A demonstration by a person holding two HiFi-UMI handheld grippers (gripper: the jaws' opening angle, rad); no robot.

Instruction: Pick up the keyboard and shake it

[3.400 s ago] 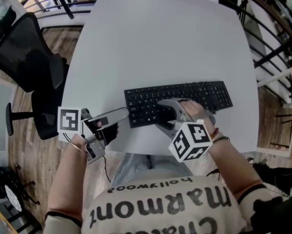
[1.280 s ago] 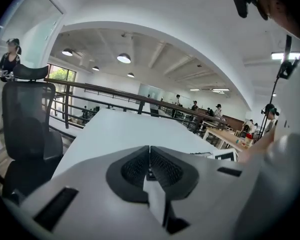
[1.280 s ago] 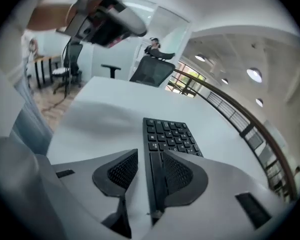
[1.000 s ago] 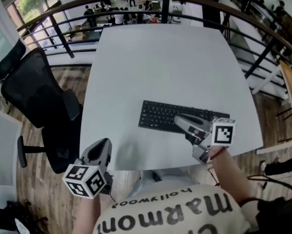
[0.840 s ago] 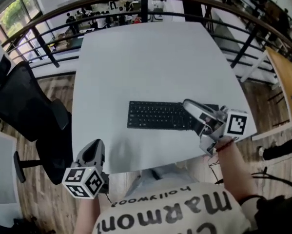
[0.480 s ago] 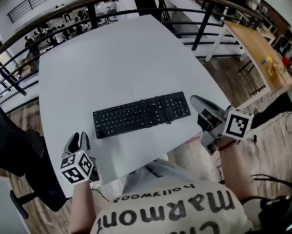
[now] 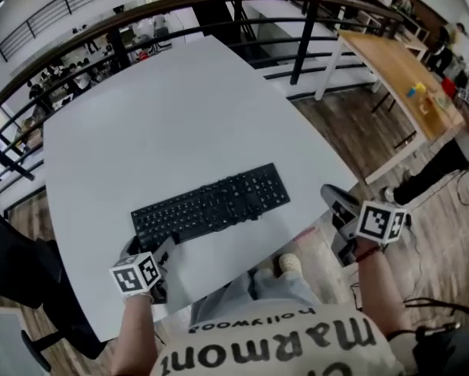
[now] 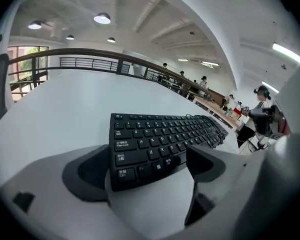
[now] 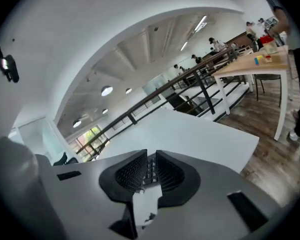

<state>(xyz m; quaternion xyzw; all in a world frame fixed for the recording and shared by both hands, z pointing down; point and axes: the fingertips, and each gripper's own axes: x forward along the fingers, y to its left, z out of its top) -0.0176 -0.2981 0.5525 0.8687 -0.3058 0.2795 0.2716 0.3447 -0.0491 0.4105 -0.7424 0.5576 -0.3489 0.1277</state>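
Now the left tool has come up to the left end of the keyboard, jaws opening around its corner without pressing it. It lies flat on the bench, a railing behind; the right tool hangs clenched, empty, off the right edge.

Floor: brown wooden floor
Furniture: white table; pale wooden desk at right
Edge: black railing behind the table
Light: round ceiling lamps, lit

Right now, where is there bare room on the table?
Bare: the far half of the table, from the keyboard back to its far edge. The near strip is narrow. Crowded: the keyboard's left end, between the opening jaws of the left gripper.
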